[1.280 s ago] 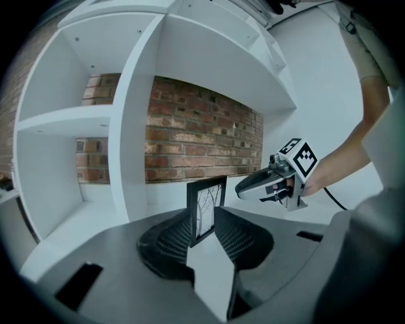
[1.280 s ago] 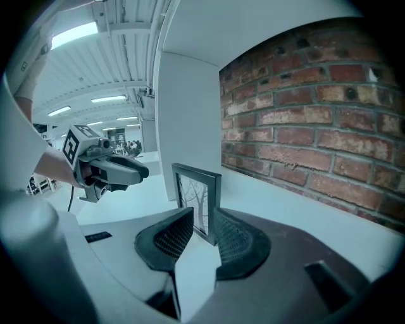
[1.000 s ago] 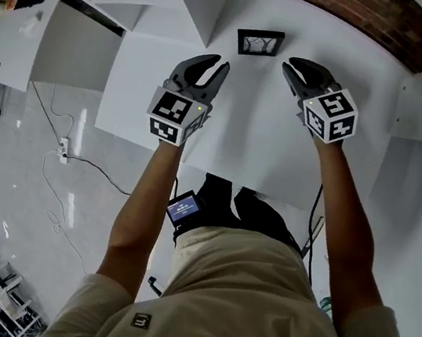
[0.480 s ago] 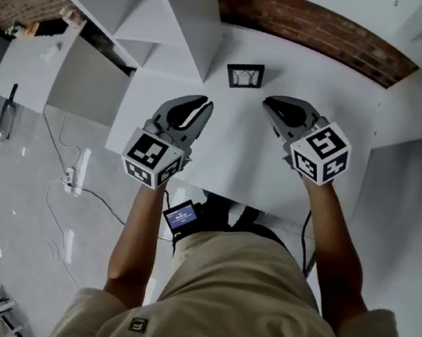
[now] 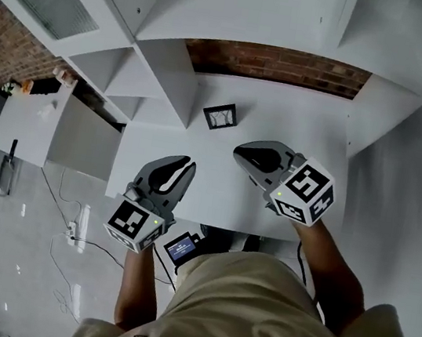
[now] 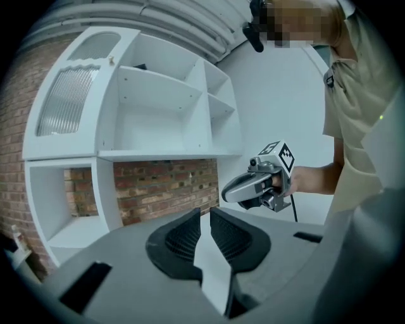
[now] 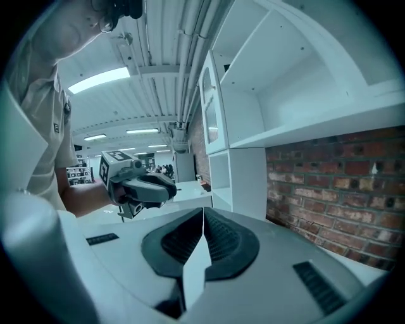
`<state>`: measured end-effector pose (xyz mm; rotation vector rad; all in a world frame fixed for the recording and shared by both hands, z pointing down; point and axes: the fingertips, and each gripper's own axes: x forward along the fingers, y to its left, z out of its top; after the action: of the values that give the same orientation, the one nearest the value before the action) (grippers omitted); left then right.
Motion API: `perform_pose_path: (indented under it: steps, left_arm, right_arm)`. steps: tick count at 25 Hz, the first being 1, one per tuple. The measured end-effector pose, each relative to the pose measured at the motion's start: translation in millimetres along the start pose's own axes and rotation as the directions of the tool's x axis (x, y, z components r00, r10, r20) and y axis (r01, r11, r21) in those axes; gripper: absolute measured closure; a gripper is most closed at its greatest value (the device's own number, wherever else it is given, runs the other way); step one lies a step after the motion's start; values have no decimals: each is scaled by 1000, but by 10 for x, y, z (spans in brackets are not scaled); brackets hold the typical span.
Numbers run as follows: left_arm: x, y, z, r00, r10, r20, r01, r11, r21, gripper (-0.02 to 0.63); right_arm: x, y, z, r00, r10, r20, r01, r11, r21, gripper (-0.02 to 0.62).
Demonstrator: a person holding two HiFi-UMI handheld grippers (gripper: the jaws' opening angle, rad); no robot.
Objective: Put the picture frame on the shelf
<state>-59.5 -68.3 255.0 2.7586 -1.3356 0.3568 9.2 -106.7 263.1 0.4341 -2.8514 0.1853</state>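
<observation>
picture frame (image 5: pixel 220 115) on table (image 5: pixel 298 122) (ahead of both fingers) | left gripper (image 5: pixel 187 163) slightly parted | right gripper (image 5: pixel 238 153) pressed together

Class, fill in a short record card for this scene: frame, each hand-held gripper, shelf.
Picture frame: on the white table, apart from both grippers
Left hand-held gripper: jaws slightly apart, empty
Right hand-held gripper: jaws together, empty
Shelf: white unit behind the table, frame not on it

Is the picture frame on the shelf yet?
No, the picture frame sits on the white table, untouched.
</observation>
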Motion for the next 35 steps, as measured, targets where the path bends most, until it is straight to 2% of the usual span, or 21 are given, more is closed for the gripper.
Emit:
perform_pose_path:
  steps: [4,11,17,35]
  left_arm:
    - [-59,-208,312,998,-40,55,38,998,46,552]
    - [-130,-360,384,997,-61,48,58,997,58,552]
    - [-118,-367,363,999,-47,22,46,998,48,552]
    - [-40,-310,148,999,-35,28,35,999,14,552]
  right_arm:
    - [-145,141,122,1000,1,15,-1,1000,1,588]
    - [-324,365,259,1000,32,1,-31,999,-29,591]
    - [-385,379,205,999,31,-23,-31,999,-25,591]
    - [-356,258,36,998,39,-52,-39,999,-5,591]
